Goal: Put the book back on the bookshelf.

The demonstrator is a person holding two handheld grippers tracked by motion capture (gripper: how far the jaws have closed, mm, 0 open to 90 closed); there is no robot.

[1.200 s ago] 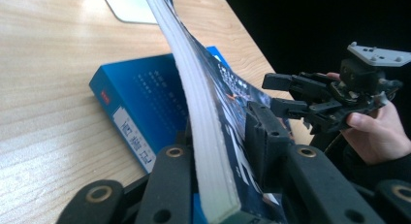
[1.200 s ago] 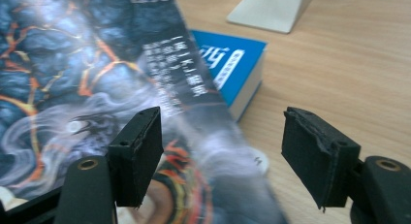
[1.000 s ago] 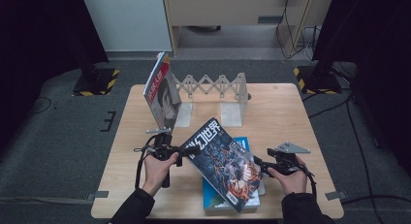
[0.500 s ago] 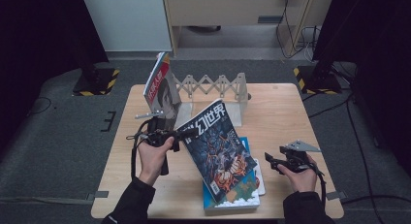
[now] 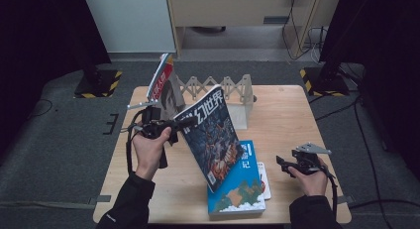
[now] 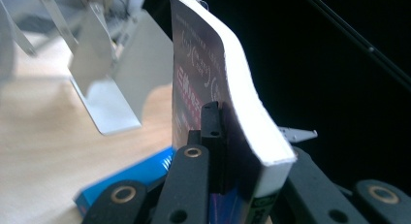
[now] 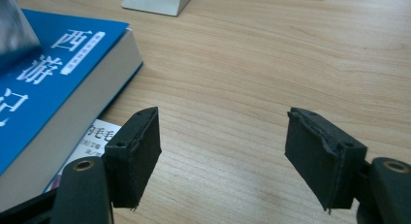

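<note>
The left gripper [image 5: 179,125] has lifted the clamped magazine [image 5: 210,135] higher above the wooden table [image 5: 292,120]; right gripper [image 5: 283,164] gapes empty.

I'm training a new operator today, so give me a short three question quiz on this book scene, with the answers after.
1. True or false: the left gripper is shut on the dark magazine.
2. What do the right gripper's jaws hold? A) the blue book B) nothing C) a bookend
3. Where does the blue book lie?

Key
1. True: in the left gripper view the pads clamp its edge.
2. B: the jaws stand open over bare table.
3. Flat on the table, on top of a thinner white booklet.
</note>
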